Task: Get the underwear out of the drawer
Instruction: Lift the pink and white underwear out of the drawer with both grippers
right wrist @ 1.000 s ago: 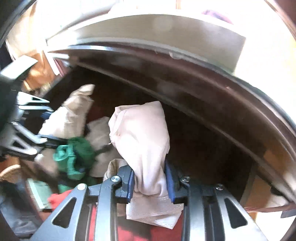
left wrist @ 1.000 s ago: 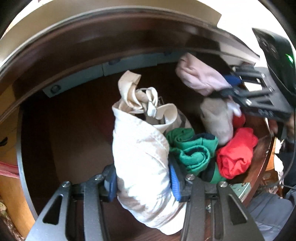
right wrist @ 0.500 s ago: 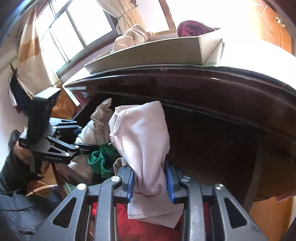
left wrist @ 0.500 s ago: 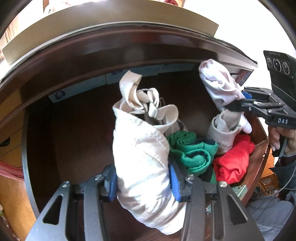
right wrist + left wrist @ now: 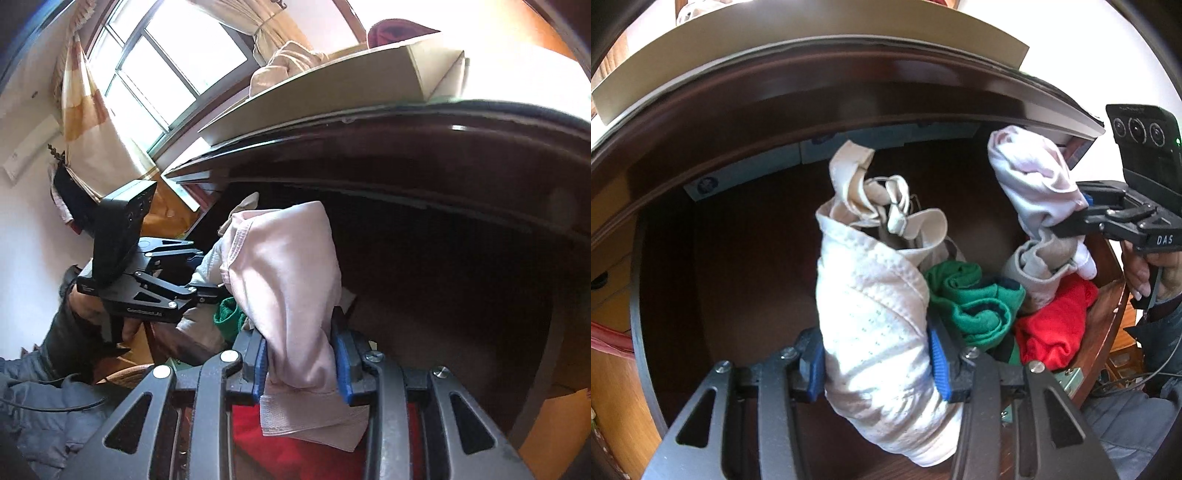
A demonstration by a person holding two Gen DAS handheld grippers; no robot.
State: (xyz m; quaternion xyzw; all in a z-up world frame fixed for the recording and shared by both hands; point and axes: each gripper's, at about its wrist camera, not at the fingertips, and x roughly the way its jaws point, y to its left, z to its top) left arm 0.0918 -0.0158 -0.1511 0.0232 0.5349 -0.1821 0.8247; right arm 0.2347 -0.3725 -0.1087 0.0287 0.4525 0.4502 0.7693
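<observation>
Here, two grips at once over the open drawer [image 5: 665, 280]. The left gripper [image 5: 877, 360] clamps a white dotted garment [image 5: 875, 317] at its middle; blue pads [image 5: 938, 354] press both flanks, cloth bulging above and below the jaws. Its beige straps [image 5: 857, 184] stick up, knotted, clear of the dark desktop edge [image 5: 849, 85] overhead.

The right gripper [image 5: 301, 365] has a pale pink garment [image 5: 288, 280] between its pads [image 5: 341, 369]. Its jaws have just been opening a little, yet the cloth is pinched at both sides and stands up in a rolled hump; a folded hem hangs below the pads. In the left view the same pink piece [image 5: 1034, 177] rises just under the desktop's right end, lifted above the pile.

Left in the drawer, bunched in the right corner: a green roll [image 5: 971, 302], a red piece [image 5: 1052, 328], a grey-beige piece [image 5: 1034, 269] touching the pink one's tail. The drawer's left half is bare dark wood, wide open room. The right rim [image 5: 1108, 325] runs close beside the red piece.

A flat cardboard box [image 5: 332, 85] lies on the desktop, overhanging the front edge. Window [image 5: 155, 74] and curtain [image 5: 85, 122] at far left in the right view. A hand [image 5: 1145, 273] grips the right handle beyond the rim.
</observation>
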